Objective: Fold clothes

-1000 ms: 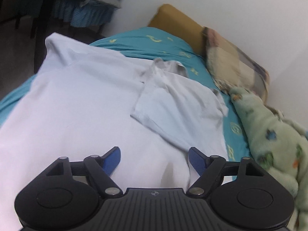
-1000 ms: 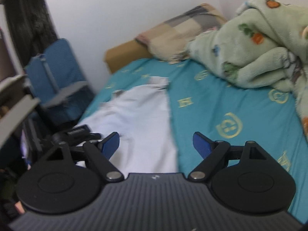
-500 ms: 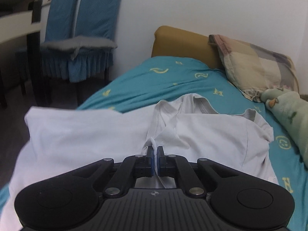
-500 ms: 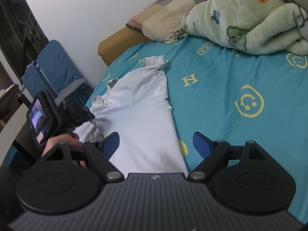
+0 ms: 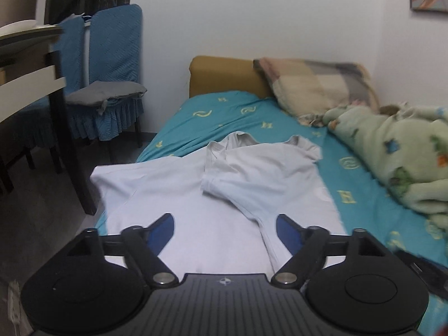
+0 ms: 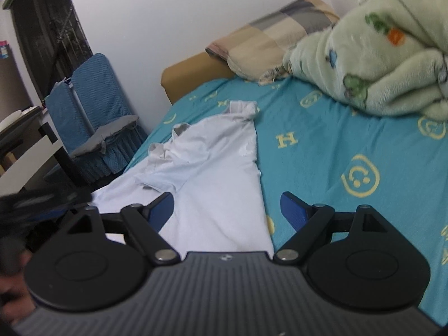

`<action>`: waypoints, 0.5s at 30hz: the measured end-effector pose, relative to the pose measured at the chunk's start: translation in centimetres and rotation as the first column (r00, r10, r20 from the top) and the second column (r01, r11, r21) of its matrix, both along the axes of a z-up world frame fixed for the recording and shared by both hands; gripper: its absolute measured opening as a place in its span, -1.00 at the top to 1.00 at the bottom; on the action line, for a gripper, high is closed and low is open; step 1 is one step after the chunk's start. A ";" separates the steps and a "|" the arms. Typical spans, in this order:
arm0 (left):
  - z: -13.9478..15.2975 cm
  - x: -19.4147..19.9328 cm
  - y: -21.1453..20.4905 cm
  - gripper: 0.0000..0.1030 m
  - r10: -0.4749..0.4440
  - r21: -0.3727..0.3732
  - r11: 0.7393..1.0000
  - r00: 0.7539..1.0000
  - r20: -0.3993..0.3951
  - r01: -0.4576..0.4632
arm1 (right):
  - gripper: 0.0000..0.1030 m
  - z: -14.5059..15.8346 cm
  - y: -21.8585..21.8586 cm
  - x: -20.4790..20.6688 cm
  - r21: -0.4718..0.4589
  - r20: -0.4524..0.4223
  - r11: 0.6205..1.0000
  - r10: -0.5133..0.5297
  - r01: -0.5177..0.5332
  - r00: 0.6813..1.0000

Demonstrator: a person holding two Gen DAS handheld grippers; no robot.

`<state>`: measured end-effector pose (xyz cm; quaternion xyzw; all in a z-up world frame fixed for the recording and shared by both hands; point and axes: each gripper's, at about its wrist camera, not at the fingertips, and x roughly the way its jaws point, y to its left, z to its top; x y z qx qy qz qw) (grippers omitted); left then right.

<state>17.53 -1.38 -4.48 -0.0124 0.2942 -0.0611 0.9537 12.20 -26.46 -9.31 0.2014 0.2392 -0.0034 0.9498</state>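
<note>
The pale shirt (image 5: 218, 196) lay on the teal bed (image 5: 246, 117), one sleeve (image 5: 252, 173) folded across its chest. My left gripper (image 5: 224, 231) and right gripper (image 6: 226, 210) hovered wide open, holding nothing. The other sleeve and the body looked unfolded.

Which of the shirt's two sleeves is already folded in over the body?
The sleeve on the pillow side, doubled over the white shirt; the chair-side sleeve still lies spread out flat.
</note>
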 end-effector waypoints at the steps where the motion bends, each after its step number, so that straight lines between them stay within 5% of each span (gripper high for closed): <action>1: 0.6 -1.4 0.3 -0.64 0.004 0.003 1.000 1.000 0.008 -0.004 | -0.64 0.3 0.1 -0.4 -0.007 0.010 1.000 0.005 -0.005 1.000; 6: 2.8 -6.8 1.7 -0.97 -0.023 -0.003 1.000 0.999 0.040 0.023 | -0.64 1.8 1.2 -3.2 -0.083 0.039 0.996 0.028 -0.025 0.999; 15: 5.0 -11.7 4.7 -0.99 -0.059 -0.047 0.997 0.997 0.056 0.061 | -0.64 3.9 3.4 -5.0 -0.140 0.026 0.986 0.092 -0.087 0.995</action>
